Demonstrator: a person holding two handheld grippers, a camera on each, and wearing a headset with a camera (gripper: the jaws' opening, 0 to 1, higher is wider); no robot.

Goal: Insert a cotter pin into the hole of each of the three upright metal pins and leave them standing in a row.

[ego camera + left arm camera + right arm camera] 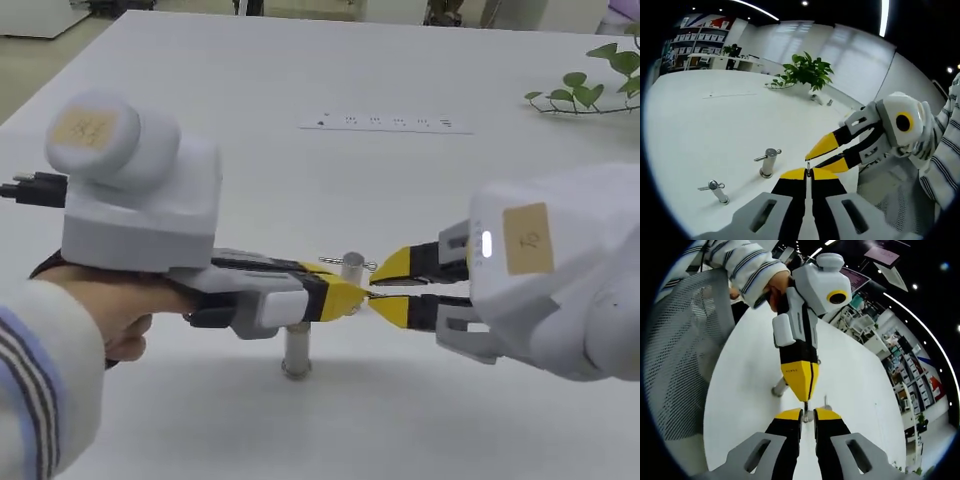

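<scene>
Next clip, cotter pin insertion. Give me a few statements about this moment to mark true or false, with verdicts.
1. The left gripper has its jaws shut on a thin cotter pin. True.
2. The nearer metal pin and the farther metal pin each carry a cotter pin through the top. True.
3. The two grippers are far apart. False: the right gripper meets the left gripper tip to tip.
4. The table is dark wood. False: it is white.
5. A plant stands between the grippers. False: it sits at the table's far edge.

yellow-tipped left tongs, striped sleeve
</scene>
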